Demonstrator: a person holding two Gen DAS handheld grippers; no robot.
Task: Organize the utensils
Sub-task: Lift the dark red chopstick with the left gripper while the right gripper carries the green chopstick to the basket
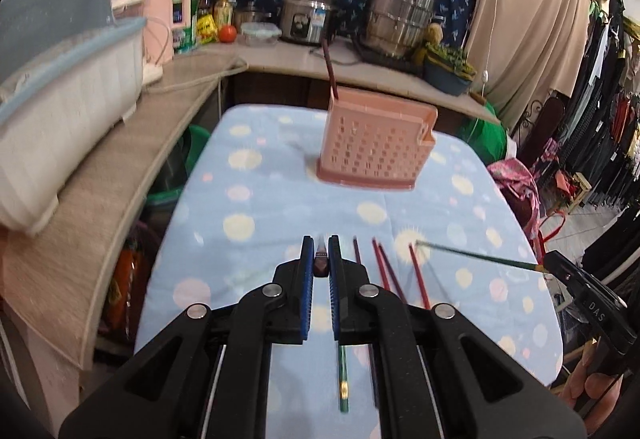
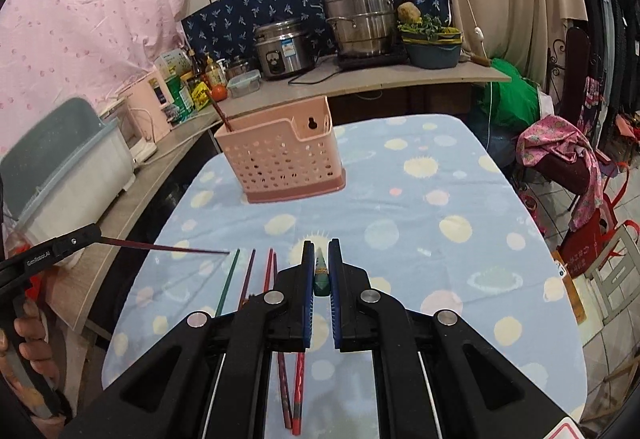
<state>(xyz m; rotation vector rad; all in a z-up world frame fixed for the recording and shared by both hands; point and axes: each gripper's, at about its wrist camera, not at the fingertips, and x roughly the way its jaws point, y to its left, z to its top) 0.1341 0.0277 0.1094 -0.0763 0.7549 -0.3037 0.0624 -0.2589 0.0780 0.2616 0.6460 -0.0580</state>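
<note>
A pink perforated utensil holder (image 1: 372, 147) (image 2: 284, 159) stands at the far end of the blue dotted table (image 1: 280, 207), with one maroon chopstick (image 1: 331, 71) (image 2: 222, 115) leaning in it. My left gripper (image 1: 320, 243) is shut on a dark maroon chopstick (image 1: 321, 263), which the right wrist view shows pointing right (image 2: 168, 247). My right gripper (image 2: 321, 245) is shut on a green chopstick (image 2: 321, 275), whose shaft (image 1: 476, 257) shows in the left wrist view. Both grippers hang above the table's near half. Several red and maroon chopsticks (image 1: 382, 267) (image 2: 269, 271) and a green one (image 2: 228, 279) lie below them.
A counter (image 1: 280, 57) wraps round the back and left, bearing a rice cooker (image 2: 282, 49), a steel steamer pot (image 2: 358, 21), bottles and a white dish bin (image 1: 60, 111). Green bags and a chair with pink cloth (image 2: 560, 155) stand off the table's right side.
</note>
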